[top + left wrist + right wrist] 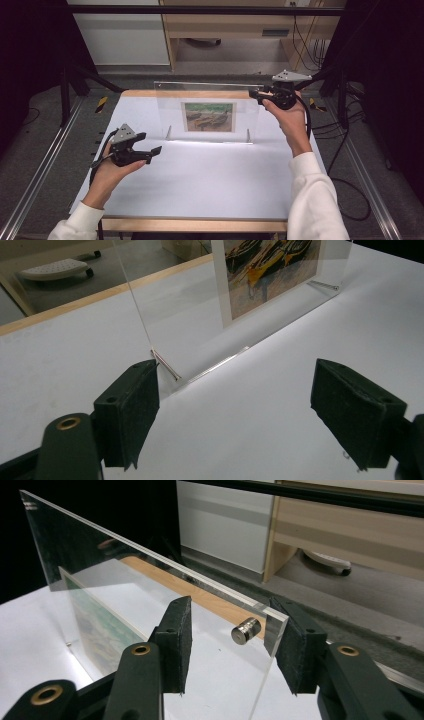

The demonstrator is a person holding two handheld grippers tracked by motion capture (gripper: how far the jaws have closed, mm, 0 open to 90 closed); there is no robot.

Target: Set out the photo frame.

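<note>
A clear acrylic frame stands upright at the back of the white table, with a painting of boats inside it. My right gripper is at the frame's top right corner. In the right gripper view its jaws straddle the acrylic frame beside a metal stud. The far pad is close to the pane's back, and the near pad stands clear of it. My left gripper is open, low over the table in front of the frame's lower left corner. Nothing is between its jaws.
Metal pins stick out at the frame's foot as supports. The table's wooden back edge lies just behind the frame. Beyond it are a cabinet and hanging cables. Metal rails run along both sides.
</note>
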